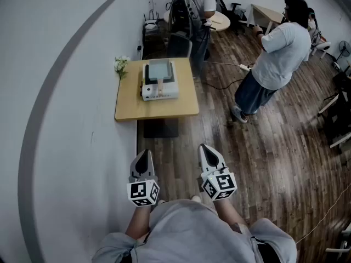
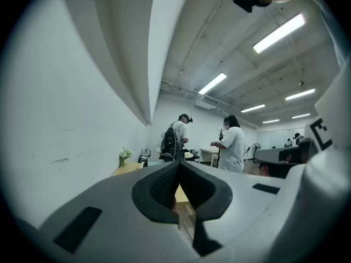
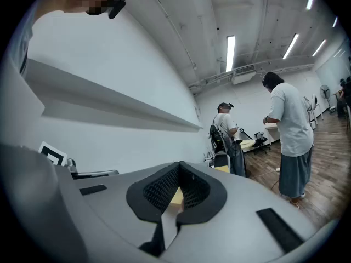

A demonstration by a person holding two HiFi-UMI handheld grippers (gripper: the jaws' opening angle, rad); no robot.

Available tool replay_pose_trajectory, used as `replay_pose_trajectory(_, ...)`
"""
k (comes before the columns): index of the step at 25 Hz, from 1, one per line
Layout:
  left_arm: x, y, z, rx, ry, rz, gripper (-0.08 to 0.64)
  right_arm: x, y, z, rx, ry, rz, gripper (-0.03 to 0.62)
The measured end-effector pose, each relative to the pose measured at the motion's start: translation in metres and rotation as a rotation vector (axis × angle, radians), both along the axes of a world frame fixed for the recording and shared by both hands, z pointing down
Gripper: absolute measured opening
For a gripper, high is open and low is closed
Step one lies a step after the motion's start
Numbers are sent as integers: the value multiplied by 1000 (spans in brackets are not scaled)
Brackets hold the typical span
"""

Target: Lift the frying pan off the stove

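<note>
A square grey frying pan (image 1: 160, 69) with a short wooden handle rests on a white stove (image 1: 160, 90) on a small wooden table (image 1: 128, 104) against the wall, well ahead of me. Both grippers hang close to my body, far short of the table. My left gripper (image 1: 143, 156) is shut with nothing in it, and its jaws (image 2: 179, 166) meet tip to tip. My right gripper (image 1: 207, 150) is shut and empty too, its jaws pressed together (image 3: 180, 170). In both gripper views the jaws point toward the far end of the room, and neither view shows the pan.
A small bunch of white flowers (image 1: 120, 64) stands at the table's far left corner. A person with a backpack (image 1: 185, 14) stands just beyond the table; another person in a white shirt (image 1: 278, 56) stands to its right. A cable and power strip (image 1: 244, 67) lie on the wooden floor.
</note>
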State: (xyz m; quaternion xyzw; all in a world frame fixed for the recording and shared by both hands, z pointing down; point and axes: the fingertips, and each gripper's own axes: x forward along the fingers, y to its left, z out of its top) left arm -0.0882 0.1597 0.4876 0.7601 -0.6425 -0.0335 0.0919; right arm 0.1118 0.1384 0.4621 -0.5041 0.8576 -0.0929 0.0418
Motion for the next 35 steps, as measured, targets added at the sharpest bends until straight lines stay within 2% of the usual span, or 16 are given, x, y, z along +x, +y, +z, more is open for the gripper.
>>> replay_pose_trajectory(21,15,15,-1,-12,-6,-17,2,11,16,-5,12,-36,-29,-2)
replay_pose_trajectory(35,81,25,9,-39,-4,-20,2,69,17,12,-28,-38,-49,-2)
